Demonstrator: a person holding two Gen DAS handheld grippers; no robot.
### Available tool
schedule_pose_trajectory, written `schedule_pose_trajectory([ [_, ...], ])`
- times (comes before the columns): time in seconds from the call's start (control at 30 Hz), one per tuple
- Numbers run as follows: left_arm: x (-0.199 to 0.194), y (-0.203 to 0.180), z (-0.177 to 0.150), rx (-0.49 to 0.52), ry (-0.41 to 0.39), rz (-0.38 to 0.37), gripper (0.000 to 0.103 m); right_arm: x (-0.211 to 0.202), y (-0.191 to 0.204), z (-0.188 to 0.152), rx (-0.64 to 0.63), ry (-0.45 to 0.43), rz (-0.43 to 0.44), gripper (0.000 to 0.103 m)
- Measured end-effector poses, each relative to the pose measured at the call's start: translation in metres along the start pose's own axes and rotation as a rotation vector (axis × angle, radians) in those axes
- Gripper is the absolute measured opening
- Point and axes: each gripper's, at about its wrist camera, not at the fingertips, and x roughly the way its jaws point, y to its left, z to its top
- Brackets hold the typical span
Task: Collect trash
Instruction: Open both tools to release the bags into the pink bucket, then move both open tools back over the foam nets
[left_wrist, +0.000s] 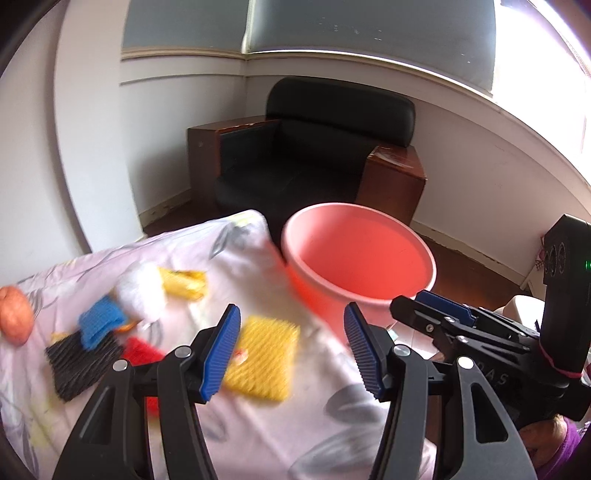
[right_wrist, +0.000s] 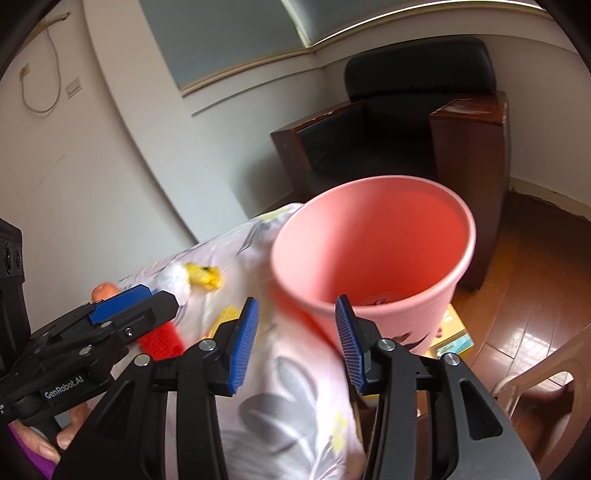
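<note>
A pink bin (left_wrist: 358, 266) stands beside the table's right edge; it also shows in the right wrist view (right_wrist: 373, 254). On the flowered cloth (left_wrist: 258, 424) lie trash pieces: a yellow foam net (left_wrist: 266, 358), a red piece (left_wrist: 142, 350), a black net (left_wrist: 83, 365), a blue net (left_wrist: 101, 321), a white wad (left_wrist: 142, 291), a yellow wrapper (left_wrist: 184, 282) and an orange fruit (left_wrist: 14, 314). My left gripper (left_wrist: 291, 350) is open and empty above the cloth, right of the yellow net. My right gripper (right_wrist: 295, 347) is open and empty, in front of the bin.
A black armchair (left_wrist: 314, 147) with brown wooden sides stands in the corner behind the bin. A white plastic chair (right_wrist: 535, 384) and wooden floor (right_wrist: 535, 277) are at right. A colourful box (right_wrist: 452, 332) lies under the bin.
</note>
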Motion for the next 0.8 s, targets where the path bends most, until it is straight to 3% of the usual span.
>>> schedule_pose_trajectory([
  [0.5,-0.050,0.087,-0.063,-0.140,0.020,0.156,0.057,0.022,0.052,-0.030,-0.072,0.117,0.081,0.044],
  [0.8,-0.038,0.127,-0.045,-0.225,-0.007,0.194,0.057,0.037,0.063,-0.039,-0.094,0.160,0.087,0.044],
])
